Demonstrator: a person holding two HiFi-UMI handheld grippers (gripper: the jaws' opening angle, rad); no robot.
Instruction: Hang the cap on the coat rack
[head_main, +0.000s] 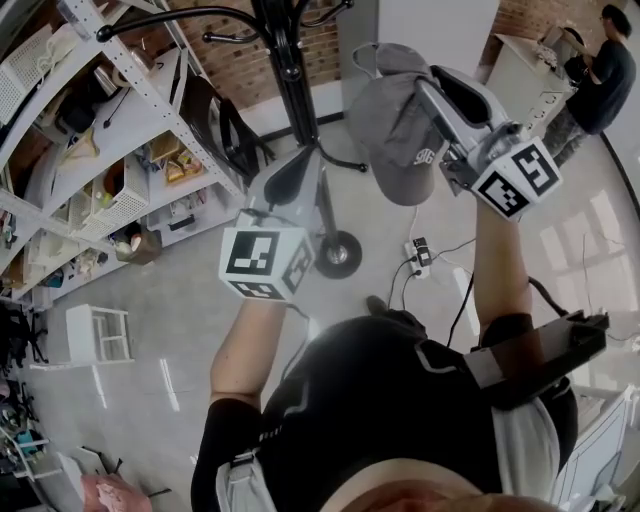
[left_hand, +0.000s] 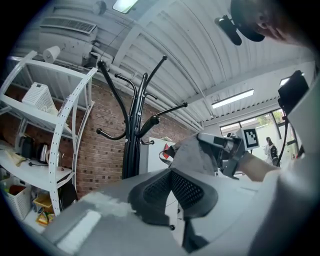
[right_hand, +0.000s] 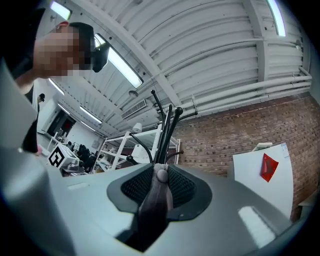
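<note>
The right tool (right_hand: 161, 176) is clamped on a fold of the grey cap (head_main: 400, 130), the cloth running between the pads along the jaws' own line, with the rest of the cap hanging beside and under the tool in the head view. The left tool (left_hand: 170, 175) has its jaws closed together with nothing between them (it sits lower, close to the pole, but carries nothing). The move turns on this: in the right gripper view the black coat rack (right_hand: 165, 131) stands straight ahead beyond the jaws, apart from the cap, its upright pole in line with the pinched fold and its curved hooks (head_main: 104, 34) fanning out above. The cap-bearing right hand likely needs to go forward and up.
</note>
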